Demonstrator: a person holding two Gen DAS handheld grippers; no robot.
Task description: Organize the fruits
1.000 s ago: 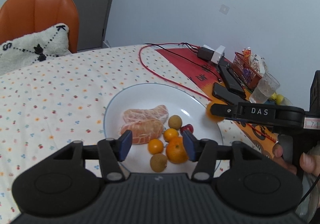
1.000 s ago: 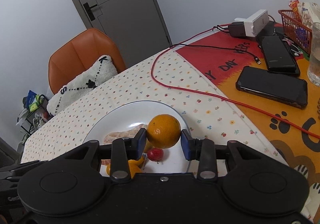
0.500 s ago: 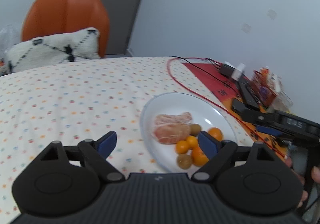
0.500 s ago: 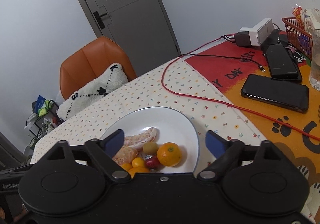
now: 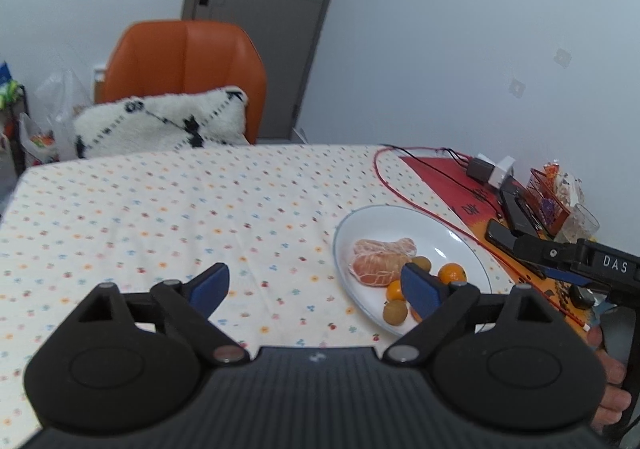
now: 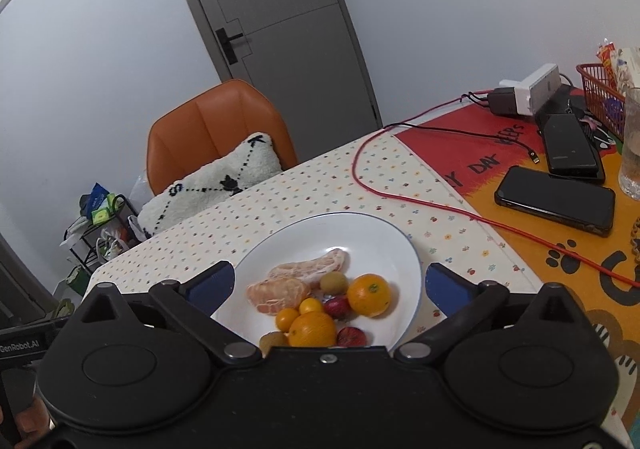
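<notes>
A white plate (image 6: 360, 227) on the dotted tablecloth holds peeled citrus segments (image 6: 304, 275), two oranges (image 6: 369, 295), small kumquats (image 6: 310, 305), brown longans (image 6: 335, 281) and red fruits (image 6: 351, 336). My right gripper (image 6: 326, 283) is open and empty, raised above the plate's near side. My left gripper (image 5: 316, 285) is open and empty, above the tablecloth left of the plate (image 5: 404, 215); its right finger overlaps the fruit. The peeled segments (image 5: 380, 261) and an orange (image 5: 452, 273) show there too.
A red cable (image 6: 440, 205) runs past the plate. Two phones (image 6: 556, 199), a charger (image 6: 528, 89), a glass (image 6: 632, 145) and a red basket (image 6: 600, 93) lie on the coloured mat at right. An orange chair (image 5: 180, 61) with a white cushion (image 5: 160, 121) stands beyond the table.
My right gripper opened and let the orange go onto the plate, then rose. My left gripper opened wide and swung left, away from the plate.
</notes>
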